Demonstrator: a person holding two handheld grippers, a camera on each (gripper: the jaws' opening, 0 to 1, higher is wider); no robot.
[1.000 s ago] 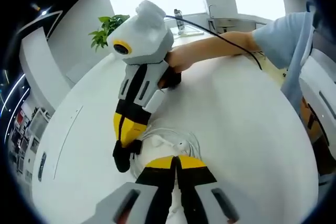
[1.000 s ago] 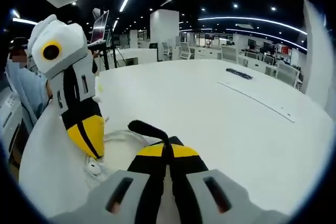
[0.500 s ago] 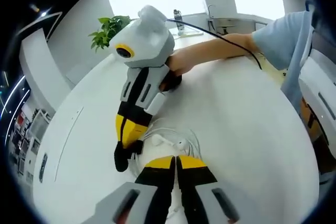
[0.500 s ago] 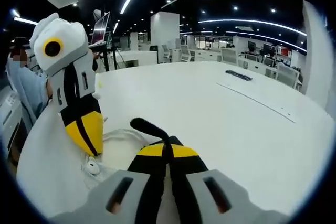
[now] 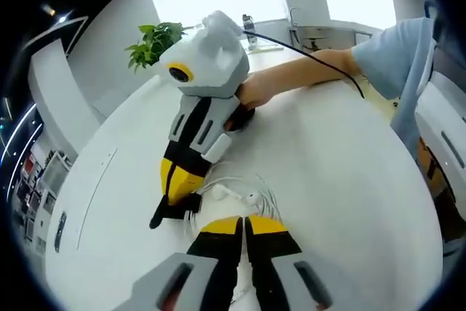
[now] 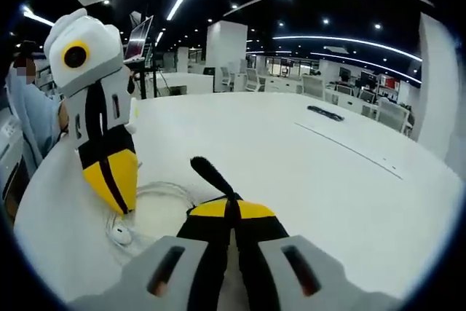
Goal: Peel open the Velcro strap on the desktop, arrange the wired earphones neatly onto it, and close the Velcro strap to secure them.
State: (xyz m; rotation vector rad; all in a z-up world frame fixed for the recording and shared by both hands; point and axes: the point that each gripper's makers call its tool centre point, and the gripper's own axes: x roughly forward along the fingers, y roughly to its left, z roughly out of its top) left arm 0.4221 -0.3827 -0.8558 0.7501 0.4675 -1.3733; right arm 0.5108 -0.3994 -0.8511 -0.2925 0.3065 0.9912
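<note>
Left gripper view: the left gripper sits low over the white table, its two yellow-and-black jaws pressed together with no gap. Whether they pinch part of the cable beneath them cannot be told. Just ahead of the tips lies the earphones, a loose white coil with an earbud on top, on the part of the table nearest the person. The right gripper comes in from above, held by a hand, its jaws clenched on the black strap; the strap's free end sticks out to the left, just off the coil. A plant stands beyond the far edge of the table, and a blue sleeve reaches in from the right.

In the right gripper view, the right gripper has its jaws closed on the strap, which rises tilted from between the tips. The left gripper points down at the coil of earphones, its tips at the cable. A dark, flat thing lies well away toward the table's far edge.
</note>
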